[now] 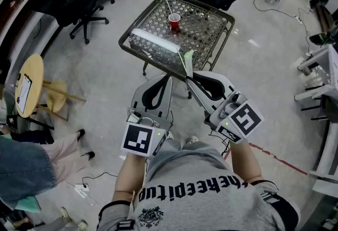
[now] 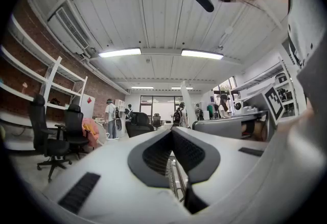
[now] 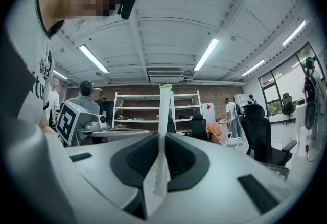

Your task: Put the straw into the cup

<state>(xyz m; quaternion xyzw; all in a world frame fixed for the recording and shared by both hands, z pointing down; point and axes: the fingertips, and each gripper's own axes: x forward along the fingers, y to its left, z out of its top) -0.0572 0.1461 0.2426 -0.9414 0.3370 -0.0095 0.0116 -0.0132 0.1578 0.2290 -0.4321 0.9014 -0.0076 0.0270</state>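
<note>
At the left, the left hand-held gripper is clenched on nothing: its own view shows the two pads met, with no object between them. It hangs short of the tabletop, near its front edge, so it steadies nothing.

Just beside it to the right, the right hand-held gripper is grasping the straw. The pads pinch it low down, and most of its pale length, up to a greenish tip, rises free above the jaws. It looks paper-wrapped, though that is not certain.

Ahead of both hand-held grippers, well apart from them, the red cup stands upright and alone near the middle of the mesh tabletop. A long white strip lies between it and the left hand-held gripper.

Likely trouble:
- The straw is thin and gripped near one end, so it could swivel or slide between the pads during the reach and arrive off its aim.
- The cup mouth is small and the cup looks light. A tip that strikes the rim rather than the opening could tip or push it across the mesh, since nothing braces it.
- Let go too high or at a slant, the straw could bounce out, or lever the cup over.
</note>
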